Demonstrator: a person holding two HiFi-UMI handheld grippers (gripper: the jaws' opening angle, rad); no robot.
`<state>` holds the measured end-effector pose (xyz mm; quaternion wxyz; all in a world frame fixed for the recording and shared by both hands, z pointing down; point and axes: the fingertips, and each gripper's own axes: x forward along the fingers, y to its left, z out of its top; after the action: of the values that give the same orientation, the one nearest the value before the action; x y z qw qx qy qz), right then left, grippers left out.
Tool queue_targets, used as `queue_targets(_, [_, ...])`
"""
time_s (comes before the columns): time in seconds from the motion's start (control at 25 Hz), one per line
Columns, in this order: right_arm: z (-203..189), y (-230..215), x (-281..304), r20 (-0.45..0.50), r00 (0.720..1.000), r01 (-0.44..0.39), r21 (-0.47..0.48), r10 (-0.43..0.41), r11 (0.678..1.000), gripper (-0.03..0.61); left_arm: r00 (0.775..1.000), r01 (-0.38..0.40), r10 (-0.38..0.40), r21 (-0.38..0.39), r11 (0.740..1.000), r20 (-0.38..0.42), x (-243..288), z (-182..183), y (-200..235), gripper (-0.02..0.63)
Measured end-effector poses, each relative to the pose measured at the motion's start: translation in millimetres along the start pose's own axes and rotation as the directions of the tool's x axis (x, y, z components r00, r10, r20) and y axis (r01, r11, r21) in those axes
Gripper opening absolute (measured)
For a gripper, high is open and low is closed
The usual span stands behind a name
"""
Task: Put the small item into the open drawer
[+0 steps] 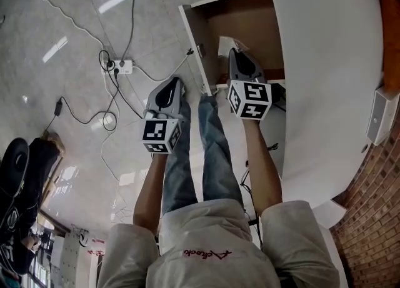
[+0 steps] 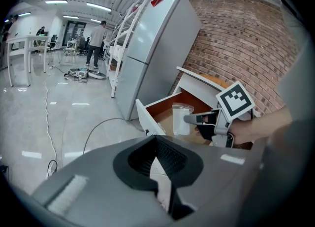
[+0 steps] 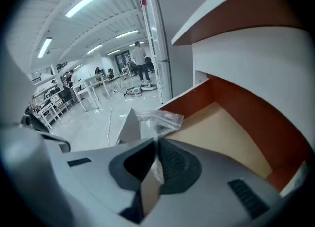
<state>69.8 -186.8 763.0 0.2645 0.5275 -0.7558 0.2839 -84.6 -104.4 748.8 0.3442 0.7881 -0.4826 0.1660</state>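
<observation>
Right gripper point(image 3: 156, 145): jaws pinched on the lower edge of a clear plastic bag point(image 3: 160, 120). The bag stands up out of the pads, crumpled at the top. Something small and dark shows inside it, too blurred to identify. Head view: the same bag point(image 1: 225, 44) hangs inside the open drawer point(image 1: 250, 21), near its white front panel point(image 1: 195, 40) and over the brown bottom board. Cannot tell whether the bag touches the board. The right gripper point(image 1: 235, 54) reaches in over the drawer's near side edge, pointing down and forward. The drawer is pulled out from under the white desk point(image 1: 325, 62), whose top covers its right side. Left gripper point(image 2: 158, 140): jaws pressed together, nothing between them. In the head view the left gripper point(image 1: 175, 82) hangs over the floor, outside the drawer and beside its front panel, apart from the right one. Its own view takes in the right gripper point(image 2: 189, 119) with the bag point(image 2: 180, 117) over the drawer point(image 2: 162, 110). Floor left of the drawer: a power strip point(image 1: 122, 65) with cables point(image 1: 81, 115).
</observation>
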Motion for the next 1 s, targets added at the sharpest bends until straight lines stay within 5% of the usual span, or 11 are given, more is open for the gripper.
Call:
queue_targets(0.36, [31.3,-7.7,34.1,0.027,1.0,0.0,0.048,-0.002,0.999,0.025,1.0,-0.004,0.004,-0.005,1.0,0.001,1.4,1.3,5.6,0.009])
queue_targets(0.56, [22.3,-23.3,51.5,0.026,0.999,0.018,0.274,-0.026,0.961,0.025,1.0,0.0,0.0,-0.002,1.0,-0.002,2.4,-1.8,7.7,0.009])
queue_targets(0.68, [11.5,-36.3,59.7,0.018,0.998,0.045,0.438,-0.059,0.898,0.025,1.0,-0.005,0.005,-0.003,1.0,-0.001,0.6,-1.7,10.9,0.009])
queue_targets(1.0, [-19.0,-80.3,76.3,-0.011,0.982,0.125,0.787,-0.189,0.604,0.025,1.0,-0.001,0.001,-0.005,1.0,-0.008,-0.4,-7.1,11.8,0.009])
